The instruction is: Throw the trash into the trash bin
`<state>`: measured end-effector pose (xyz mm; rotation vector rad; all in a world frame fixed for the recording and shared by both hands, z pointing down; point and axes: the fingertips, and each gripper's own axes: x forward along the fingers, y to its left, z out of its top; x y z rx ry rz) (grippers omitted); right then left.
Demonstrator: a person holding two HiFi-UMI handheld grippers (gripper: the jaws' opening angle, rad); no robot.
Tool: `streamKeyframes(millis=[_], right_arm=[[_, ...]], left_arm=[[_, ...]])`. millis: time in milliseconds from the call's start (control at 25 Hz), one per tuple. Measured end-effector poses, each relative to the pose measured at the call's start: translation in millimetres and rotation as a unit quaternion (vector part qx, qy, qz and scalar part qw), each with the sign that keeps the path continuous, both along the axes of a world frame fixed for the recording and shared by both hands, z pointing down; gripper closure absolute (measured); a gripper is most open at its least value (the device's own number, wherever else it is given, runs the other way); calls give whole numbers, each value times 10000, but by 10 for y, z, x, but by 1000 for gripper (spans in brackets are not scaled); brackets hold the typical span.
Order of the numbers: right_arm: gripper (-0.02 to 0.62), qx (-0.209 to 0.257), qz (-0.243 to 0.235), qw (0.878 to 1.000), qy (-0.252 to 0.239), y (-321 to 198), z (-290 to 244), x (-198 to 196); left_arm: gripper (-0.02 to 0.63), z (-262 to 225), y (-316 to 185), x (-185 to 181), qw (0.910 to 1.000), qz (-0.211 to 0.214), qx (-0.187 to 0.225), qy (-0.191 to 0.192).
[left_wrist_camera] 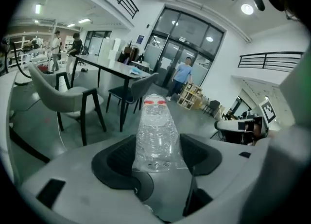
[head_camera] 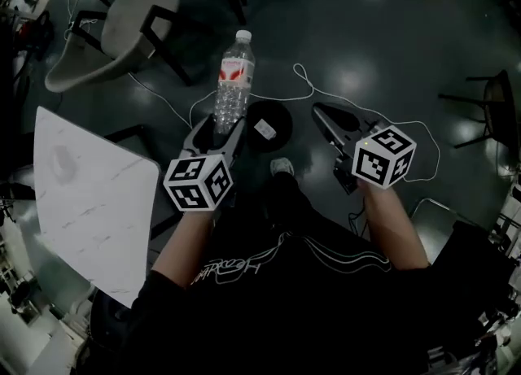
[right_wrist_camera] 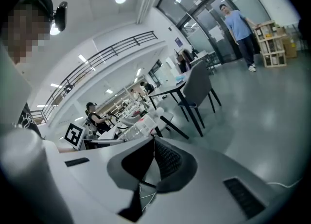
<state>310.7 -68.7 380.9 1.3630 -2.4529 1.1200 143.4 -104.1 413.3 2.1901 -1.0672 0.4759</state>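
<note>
While I steer the rig from afar, the left gripper has its jaws spread wide around the base of a clear plastic bottle, with a dark pad pressed against each side. The left gripper view shows the same grip: the bottle sticks straight out from between the pads, its red label and white cap at the far end. It hangs in the air above the dark, glossy floor.

To the right, my right gripper has its jaws fully together with nothing between them. The right gripper view confirms this, with the ribbed pads meeting in one seam.

Between the two grippers, just right of the left jaws, a round black bin sits on the floor with a small white scrap showing in it. The bottle is beside the bin on its far left, not in it.

A white cable loops across the floor beyond the bin. A white table lies near left and a grey chair stands far left. The marker cubes ride at the near end of each gripper.
</note>
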Motion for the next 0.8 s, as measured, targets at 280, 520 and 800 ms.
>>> streamKeyframes(millis=[280, 520, 800], right_arm=[[562, -597, 206, 9980, -14, 76, 716, 262], [562, -1004, 196, 9947, -48, 106, 1279, 246], [561, -1310, 91, 9913, -85, 131, 1760, 144]], left_arm=[[325, 1294, 339, 55, 9933, 342, -887, -661], [325, 2175, 580, 5, 9817, 323, -1501, -1123], [325, 2960, 857, 2, 9601, 657, -2165, -1642]])
